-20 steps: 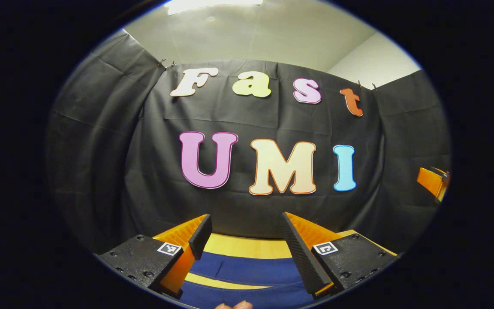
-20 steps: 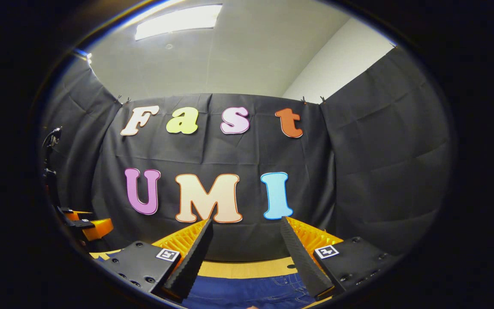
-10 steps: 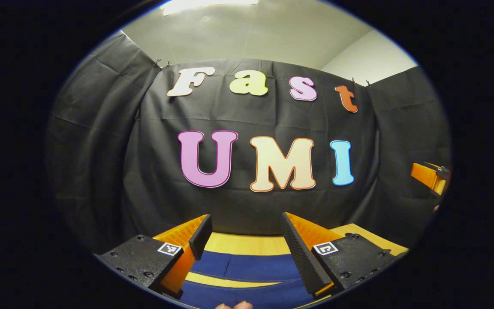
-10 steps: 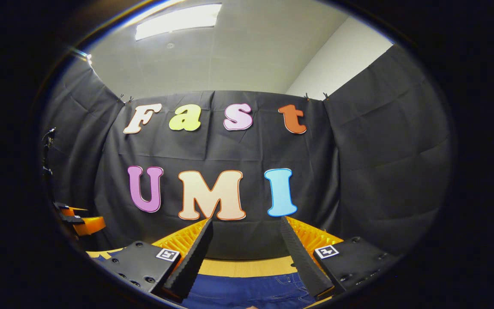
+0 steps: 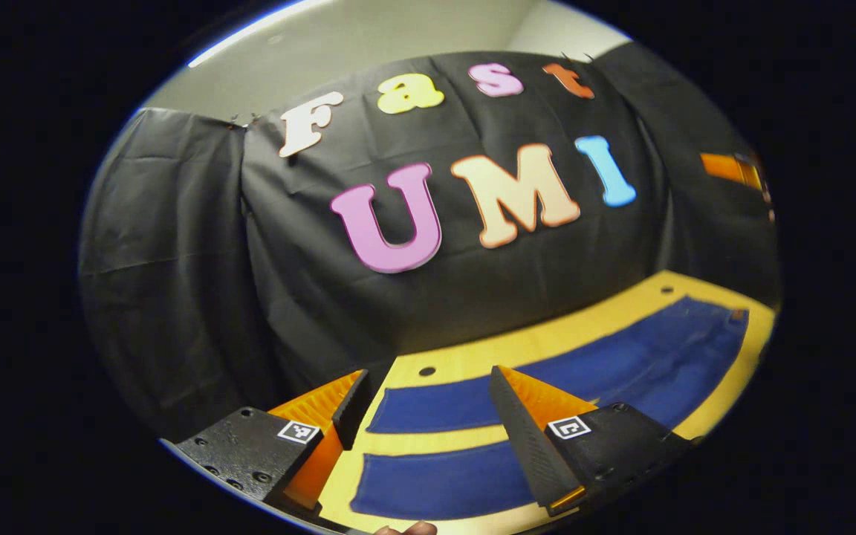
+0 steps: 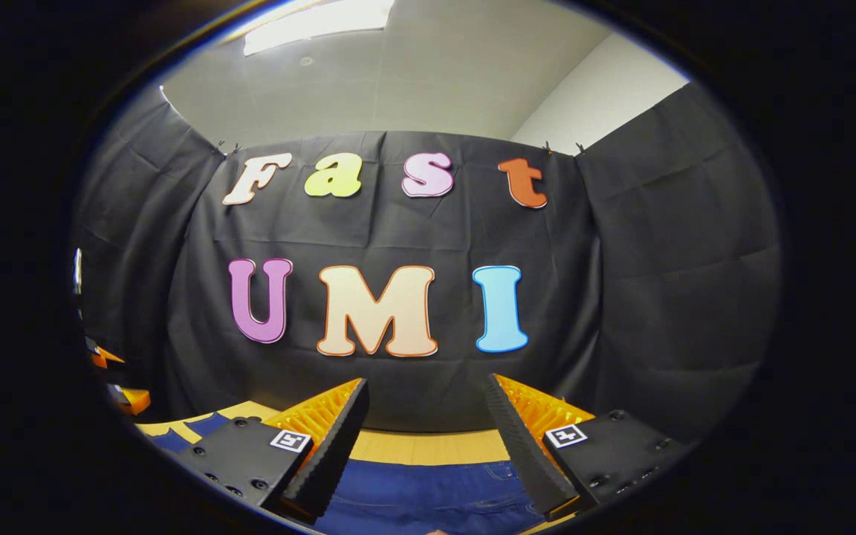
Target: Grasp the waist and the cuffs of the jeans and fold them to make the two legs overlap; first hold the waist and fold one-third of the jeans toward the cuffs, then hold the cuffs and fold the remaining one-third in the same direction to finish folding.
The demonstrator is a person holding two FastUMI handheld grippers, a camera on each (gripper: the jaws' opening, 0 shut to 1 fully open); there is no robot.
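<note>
Blue jeans (image 5: 547, 394) lie flat on the desk (image 5: 465, 357), legs apart. Our left gripper (image 5: 428, 416) hovers above their cuffs, right gripper (image 6: 424, 438) above their waist, jaws wide open, empty.

The jeans (image 5: 621, 371) are plain dark blue, with faint stitching lines near the waist (image 6: 428, 498) in the right gripper view. The surface (image 5: 472, 357) beneath them is light yellowish wood. Behind it, the booth's cloth wall (image 6: 658, 297) is black, and the ceiling (image 6: 435, 74) pale grey-white.
</note>
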